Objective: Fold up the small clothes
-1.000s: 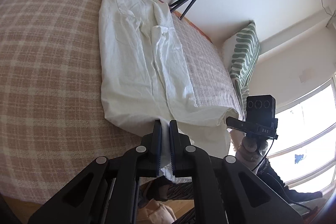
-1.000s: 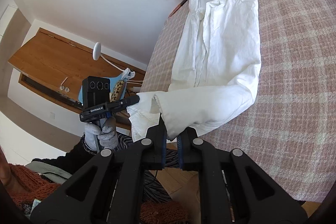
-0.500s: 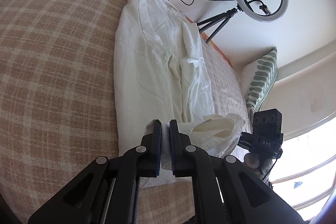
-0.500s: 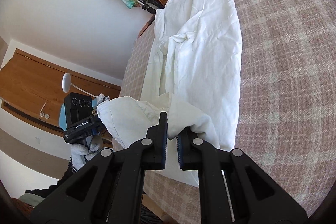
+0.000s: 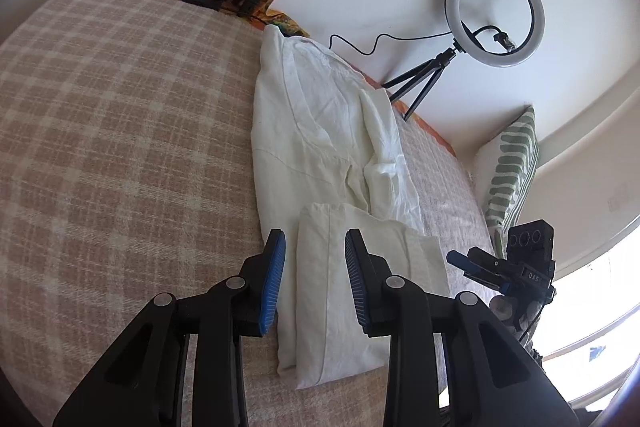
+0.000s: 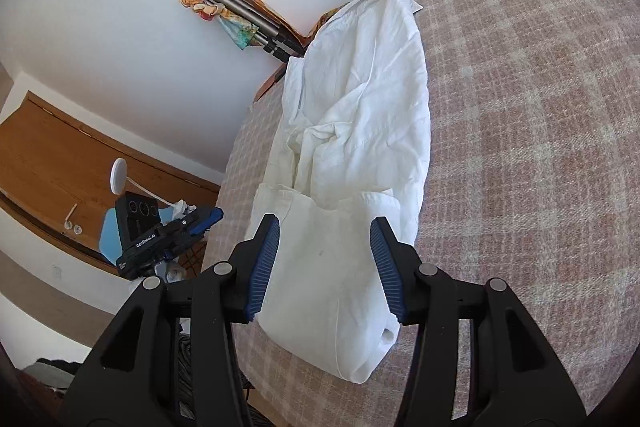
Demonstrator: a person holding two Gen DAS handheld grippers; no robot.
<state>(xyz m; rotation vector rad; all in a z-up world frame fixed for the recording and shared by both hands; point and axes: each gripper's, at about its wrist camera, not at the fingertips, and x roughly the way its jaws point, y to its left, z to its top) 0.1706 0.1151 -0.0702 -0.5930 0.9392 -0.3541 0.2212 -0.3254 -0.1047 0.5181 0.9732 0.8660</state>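
The white garment (image 5: pixel 332 147) lies lengthwise on the plaid bed cover (image 5: pixel 120 147), its near end folded back close to the cover's near edge. The left gripper (image 5: pixel 315 281) and right gripper (image 6: pixel 324 267) have just been opening; their fingers stand apart, clear of the fold.

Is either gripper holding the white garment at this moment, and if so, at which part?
Neither. The left gripper and right gripper have just opened; the white garment's folded end lies free.
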